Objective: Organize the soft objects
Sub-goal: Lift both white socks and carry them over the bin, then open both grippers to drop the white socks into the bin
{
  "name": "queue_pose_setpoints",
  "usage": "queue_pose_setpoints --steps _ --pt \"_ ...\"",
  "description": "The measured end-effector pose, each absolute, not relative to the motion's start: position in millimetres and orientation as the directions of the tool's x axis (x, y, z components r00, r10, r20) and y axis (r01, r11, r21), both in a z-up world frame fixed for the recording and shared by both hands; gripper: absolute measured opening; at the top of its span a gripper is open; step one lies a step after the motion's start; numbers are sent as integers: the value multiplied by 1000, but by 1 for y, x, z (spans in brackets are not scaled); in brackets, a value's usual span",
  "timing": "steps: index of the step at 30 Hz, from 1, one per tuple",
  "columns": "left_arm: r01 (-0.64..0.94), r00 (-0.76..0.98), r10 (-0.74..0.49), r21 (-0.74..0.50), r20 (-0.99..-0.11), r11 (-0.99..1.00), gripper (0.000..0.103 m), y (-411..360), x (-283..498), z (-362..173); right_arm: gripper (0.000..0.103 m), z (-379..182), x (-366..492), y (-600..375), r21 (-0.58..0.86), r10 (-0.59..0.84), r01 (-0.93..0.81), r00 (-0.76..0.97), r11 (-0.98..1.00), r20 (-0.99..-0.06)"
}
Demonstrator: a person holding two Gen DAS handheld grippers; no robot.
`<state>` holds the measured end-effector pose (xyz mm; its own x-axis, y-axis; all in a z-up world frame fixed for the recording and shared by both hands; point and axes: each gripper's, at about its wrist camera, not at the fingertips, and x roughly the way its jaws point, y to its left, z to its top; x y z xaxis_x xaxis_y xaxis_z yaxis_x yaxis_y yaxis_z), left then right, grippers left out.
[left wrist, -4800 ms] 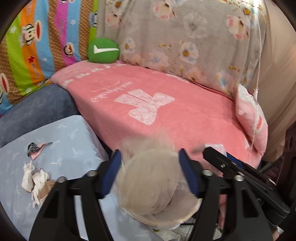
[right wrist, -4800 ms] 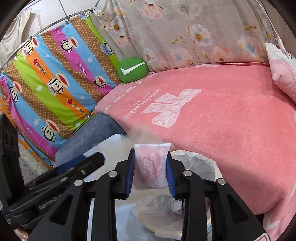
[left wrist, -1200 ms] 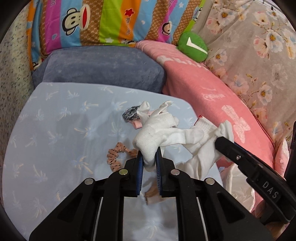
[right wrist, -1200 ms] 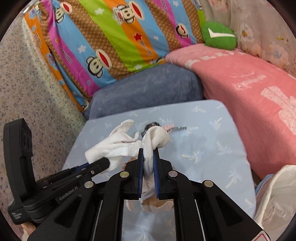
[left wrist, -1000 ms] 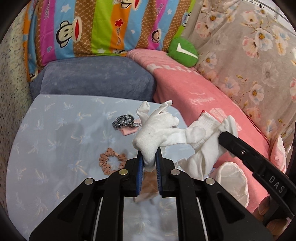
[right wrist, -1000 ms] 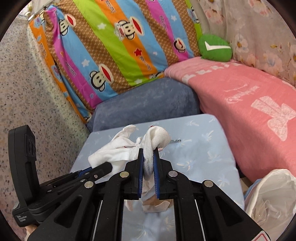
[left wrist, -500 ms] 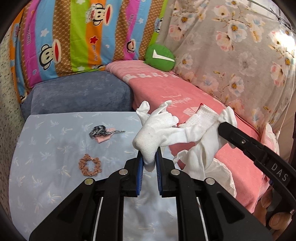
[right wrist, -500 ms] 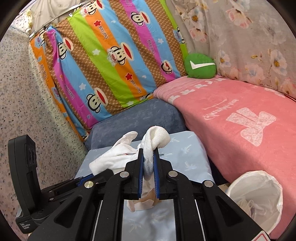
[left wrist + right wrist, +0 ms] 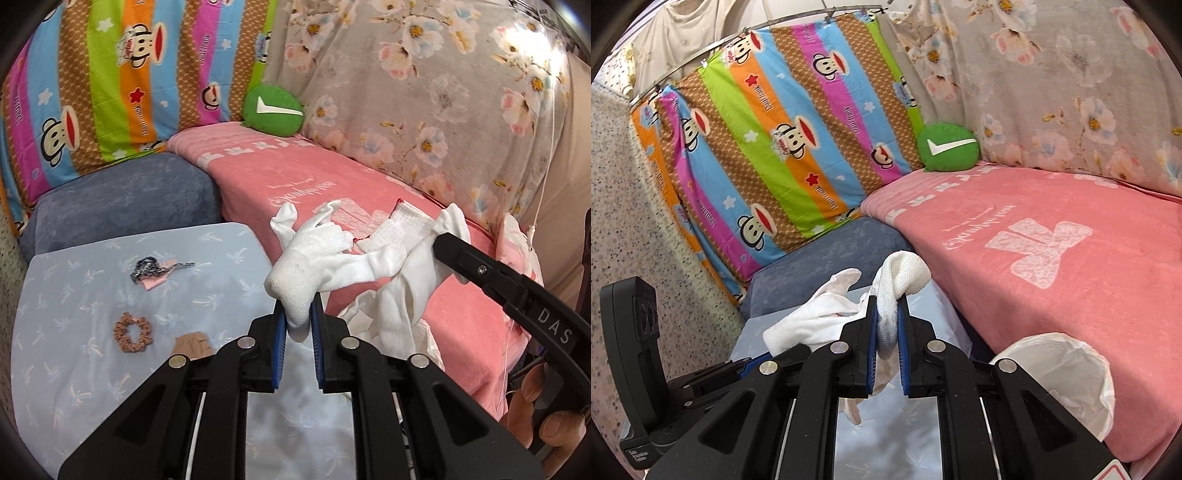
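My left gripper point(image 9: 297, 326) is shut on a white knitted glove point(image 9: 314, 258) whose fingers stick up above the blue pads. A second white glove point(image 9: 402, 236) with a red-edged cuff hangs beside it, touching it. That second glove point(image 9: 905, 275) is pinched in my right gripper point(image 9: 886, 328), which is shut on it. In the right wrist view the left-held glove point(image 9: 812, 317) shows at lower left, above the left gripper's body point(image 9: 701, 373). Both gloves are in the air over the right edge of the light-blue table point(image 9: 74, 369). A white bag-lined bin point(image 9: 1067, 373) stands just right of the table.
On the table lie a brown scrunchie point(image 9: 133, 332), a black-and-white hair piece on a pink card point(image 9: 151, 271) and a beige item point(image 9: 192, 345). Behind are a blue-grey cushion point(image 9: 122, 206), a pink blanket point(image 9: 1071, 258), a green round cushion point(image 9: 947, 147) and hung sheets. A person's fingers point(image 9: 546, 406) hold the right gripper.
Both grippers have lifted and swung right with the gloves, away from the table's middle toward the pink blanket and the bin. The scrunchie and hair piece stayed on the table.
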<state>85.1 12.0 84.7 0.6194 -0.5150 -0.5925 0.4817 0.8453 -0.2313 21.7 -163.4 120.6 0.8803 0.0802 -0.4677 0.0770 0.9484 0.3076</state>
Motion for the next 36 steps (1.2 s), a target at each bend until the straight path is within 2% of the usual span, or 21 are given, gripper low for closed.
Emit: queue_pose_setpoints --steps 25,27,31,32,36 --pt "632 457 -569 -201 -684 748 14 -113 69 59 9 79 -17 -282 346 -65 283 848 895 -527" --pt "635 450 -568 -199 -689 746 18 -119 69 56 10 75 -16 -287 348 -68 292 843 891 -533" --pt "620 460 -558 -200 -691 759 56 -123 71 54 16 68 -15 -295 341 -90 319 833 884 -546" --pt "614 472 -554 -196 -685 765 62 -122 70 54 18 66 -14 -296 340 -92 322 831 883 -549" --pt "595 492 -532 -179 -689 783 64 -119 75 53 28 61 -12 -298 347 -85 322 828 881 -554"
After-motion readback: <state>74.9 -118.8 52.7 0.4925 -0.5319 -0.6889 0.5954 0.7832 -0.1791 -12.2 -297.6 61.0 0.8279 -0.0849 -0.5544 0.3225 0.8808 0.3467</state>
